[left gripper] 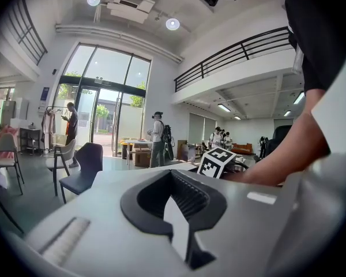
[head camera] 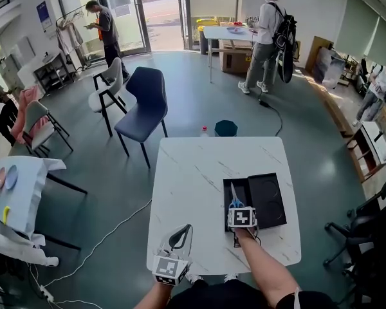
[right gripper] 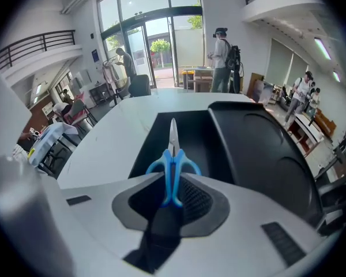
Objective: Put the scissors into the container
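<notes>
A pair of blue-handled scissors (right gripper: pixel 173 157) is clamped by its handles in my right gripper (right gripper: pixel 172 196), blades pointing forward. In the head view the scissors (head camera: pixel 234 197) hang over the open black container (head camera: pixel 226 187) on the right half of the white marble table (head camera: pixel 193 192). The container's flat black lid (head camera: pixel 270 199) lies joined to its right side. From the right gripper view, the blade tip is above the container's dark floor (right gripper: pixel 193 134). My left gripper (head camera: pixel 179 238) rests at the table's front left edge, jaws together with nothing between them (left gripper: pixel 176 206).
Beyond the table's far edge stand a dark blue chair (head camera: pixel 143 105), a white chair (head camera: pixel 109 85), a teal stool (head camera: pixel 226 128) and a small bottle (head camera: pixel 204 131). A white cable (head camera: pixel 103 240) runs over the floor at left. A cloth-covered table (head camera: pixel 22 188) stands further left.
</notes>
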Action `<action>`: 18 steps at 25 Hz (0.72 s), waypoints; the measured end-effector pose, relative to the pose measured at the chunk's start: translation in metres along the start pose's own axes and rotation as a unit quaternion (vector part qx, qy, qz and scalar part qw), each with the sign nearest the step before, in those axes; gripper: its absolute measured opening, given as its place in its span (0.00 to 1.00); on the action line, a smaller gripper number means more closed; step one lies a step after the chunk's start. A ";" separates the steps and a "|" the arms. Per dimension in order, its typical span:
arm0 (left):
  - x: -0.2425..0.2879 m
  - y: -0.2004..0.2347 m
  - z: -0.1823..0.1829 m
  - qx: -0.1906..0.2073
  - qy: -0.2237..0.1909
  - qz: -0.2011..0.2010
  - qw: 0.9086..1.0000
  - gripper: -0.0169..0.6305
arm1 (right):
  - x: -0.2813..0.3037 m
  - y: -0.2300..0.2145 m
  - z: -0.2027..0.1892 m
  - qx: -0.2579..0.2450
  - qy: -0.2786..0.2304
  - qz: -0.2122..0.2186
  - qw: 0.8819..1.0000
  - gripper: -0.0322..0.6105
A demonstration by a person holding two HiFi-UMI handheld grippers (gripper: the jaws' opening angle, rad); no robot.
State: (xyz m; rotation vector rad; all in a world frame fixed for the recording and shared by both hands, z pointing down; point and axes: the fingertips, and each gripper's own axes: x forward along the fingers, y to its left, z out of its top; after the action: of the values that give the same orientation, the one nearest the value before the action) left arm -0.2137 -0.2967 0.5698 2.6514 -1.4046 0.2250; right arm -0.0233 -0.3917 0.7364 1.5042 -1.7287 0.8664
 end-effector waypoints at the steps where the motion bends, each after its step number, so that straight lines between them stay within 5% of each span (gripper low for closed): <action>1: -0.001 0.001 -0.001 0.000 0.000 -0.001 1.000 0.04 | 0.002 0.000 -0.002 0.002 0.008 -0.004 1.000 0.18; 18: -0.017 0.016 -0.013 -0.015 0.008 0.012 1.000 0.04 | 0.042 -0.008 -0.019 -0.026 0.107 -0.028 0.994 0.19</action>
State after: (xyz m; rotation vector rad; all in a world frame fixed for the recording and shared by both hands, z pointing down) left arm -0.2376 -0.2893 0.5803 2.6043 -1.4242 0.2240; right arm -0.0182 -0.3995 0.7827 1.3661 -1.5344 0.9111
